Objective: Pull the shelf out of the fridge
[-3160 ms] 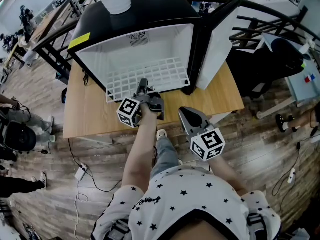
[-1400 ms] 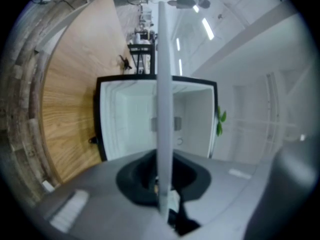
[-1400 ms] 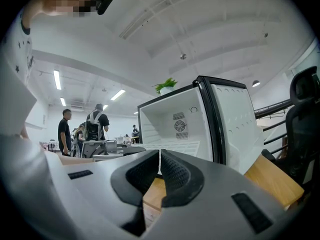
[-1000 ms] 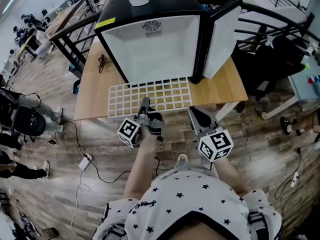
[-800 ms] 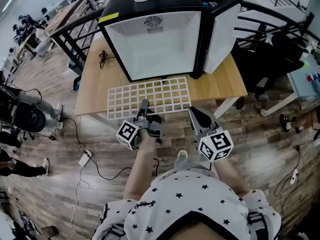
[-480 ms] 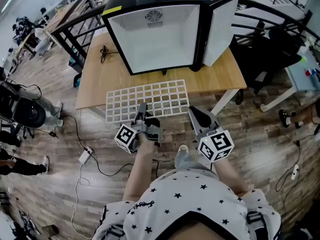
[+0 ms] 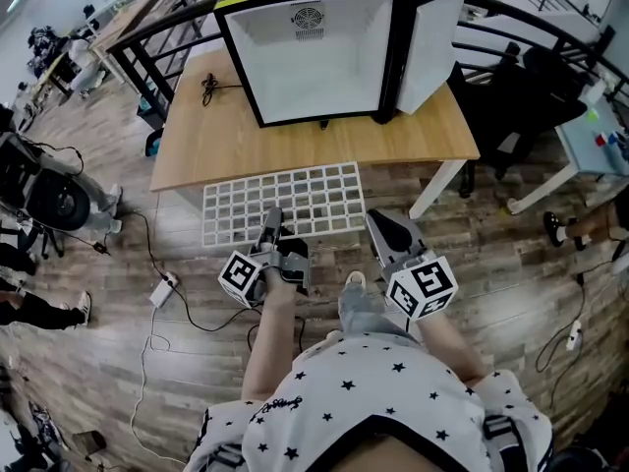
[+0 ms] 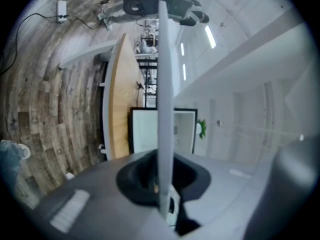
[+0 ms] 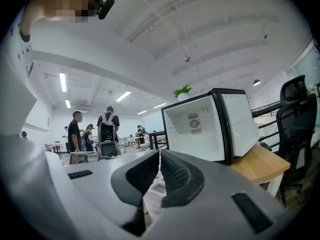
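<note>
"Shelf (image 7: 285, 202) — where?"
"White grid, held level; well out of the open fridge (image 7: 314, 62), over the plank floor just in front of the table (image 7: 211, 141)."
"Left gripper (image 7: 270, 226)?"
"Clamped narrow on the shelf's near edge; bare forearm stretched straight forward."
"Right gripper (image 7: 385, 232)?"
"Beside the left, pointing forward; jaws together on nothing — apart from the shelf."

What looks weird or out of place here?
The white wire shelf is outside the fridge, hanging in front of the table with only the left gripper clamped on its near edge. The fridge stands bare inside with its door open. Nothing looks spilled or broken.
</note>
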Demonstrator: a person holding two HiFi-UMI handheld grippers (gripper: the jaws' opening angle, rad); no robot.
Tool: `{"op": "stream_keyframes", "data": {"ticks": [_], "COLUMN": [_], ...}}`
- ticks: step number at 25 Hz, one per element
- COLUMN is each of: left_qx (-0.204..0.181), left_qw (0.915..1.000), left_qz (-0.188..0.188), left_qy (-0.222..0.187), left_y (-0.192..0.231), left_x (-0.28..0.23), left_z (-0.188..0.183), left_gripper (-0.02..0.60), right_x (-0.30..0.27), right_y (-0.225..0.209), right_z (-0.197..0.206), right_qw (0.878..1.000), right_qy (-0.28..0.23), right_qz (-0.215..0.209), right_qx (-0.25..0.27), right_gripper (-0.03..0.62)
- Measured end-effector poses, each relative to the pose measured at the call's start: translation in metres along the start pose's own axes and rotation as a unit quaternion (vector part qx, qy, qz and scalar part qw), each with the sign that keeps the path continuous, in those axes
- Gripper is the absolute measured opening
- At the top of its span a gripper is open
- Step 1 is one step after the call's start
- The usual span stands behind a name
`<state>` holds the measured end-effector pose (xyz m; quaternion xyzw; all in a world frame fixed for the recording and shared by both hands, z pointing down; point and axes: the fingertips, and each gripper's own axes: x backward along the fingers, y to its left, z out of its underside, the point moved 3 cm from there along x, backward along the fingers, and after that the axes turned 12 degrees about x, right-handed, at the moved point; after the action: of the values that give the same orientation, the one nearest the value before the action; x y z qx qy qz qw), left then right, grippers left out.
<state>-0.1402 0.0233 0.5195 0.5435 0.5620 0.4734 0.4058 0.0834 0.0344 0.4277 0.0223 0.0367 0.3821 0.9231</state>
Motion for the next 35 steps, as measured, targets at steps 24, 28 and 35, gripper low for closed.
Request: {"op": "stream_keyframes", "data": {"ticks": [24, 28, 35], "left_qx": [-0.011, -0.010, -0.013], "left_qw": [0.9999, 0.9999, 0.9999], "left_qz": [-0.001, -0.002, -0.002], "left_qy": [-0.004, 0.001, 0.010], "left_y": [0.009, 0.009, 0.010], "left_x": [0.073, 0.072, 0.067], "left_z": [0.003, 0.006, 0.014], "left_gripper": [0.032, 0.032, 0.032], "right_x": [0.042, 0.044, 0.048], "right_y": [0.029, 0.030, 0.023], "right_z": [0.004, 0.004, 0.004], "right_qw": [1.000, 1.000, 1.000], "right_qy": [0.001, 0.003, -0.003], "right_qz": [-0.009, -0.005, 0.006], "right_qx": [0.004, 0.012, 0.007], "right_gripper": [0.023, 0.021, 0.020]}}
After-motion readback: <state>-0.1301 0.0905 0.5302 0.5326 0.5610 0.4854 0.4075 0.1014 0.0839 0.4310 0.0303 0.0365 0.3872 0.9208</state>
